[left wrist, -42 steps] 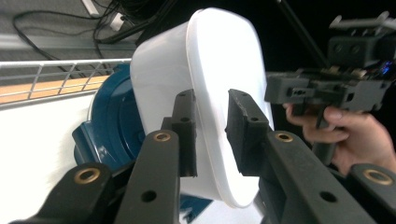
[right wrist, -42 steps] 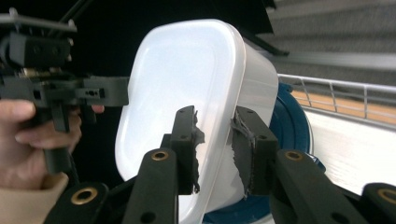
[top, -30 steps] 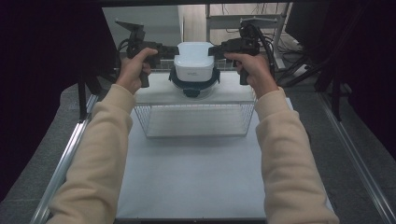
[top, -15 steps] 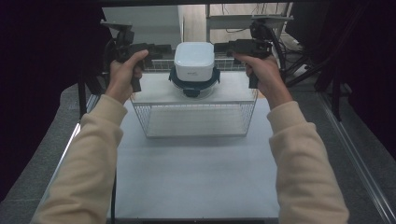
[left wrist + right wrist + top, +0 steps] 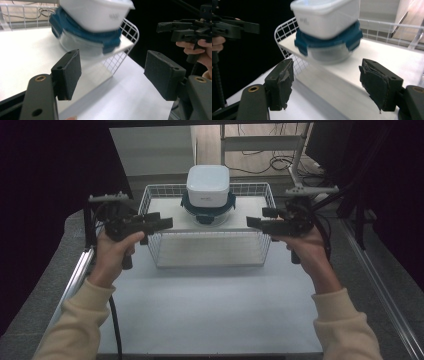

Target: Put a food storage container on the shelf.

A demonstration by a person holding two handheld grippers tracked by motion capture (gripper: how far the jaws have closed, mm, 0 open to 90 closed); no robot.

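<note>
- While the white container (image 5: pixel 208 181) sits stacked on the blue-lidded container (image 5: pixel 207 209) at upper centre, inside the wire basket (image 5: pixel 150 195)
- left gripper (image 5: pixel 162 224), mid-left: jaws spread, empty, just opened
- right gripper (image 5: pixel 255 223), mid-right: likewise spread, empty

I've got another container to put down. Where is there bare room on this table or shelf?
The white table between the wire shelf and the person's sleeves is bare. The shelf top has free strips left and right of the stacked containers; its middle is crowded. Both tongs, left and right, hang open at the shelf's front corners.
</note>
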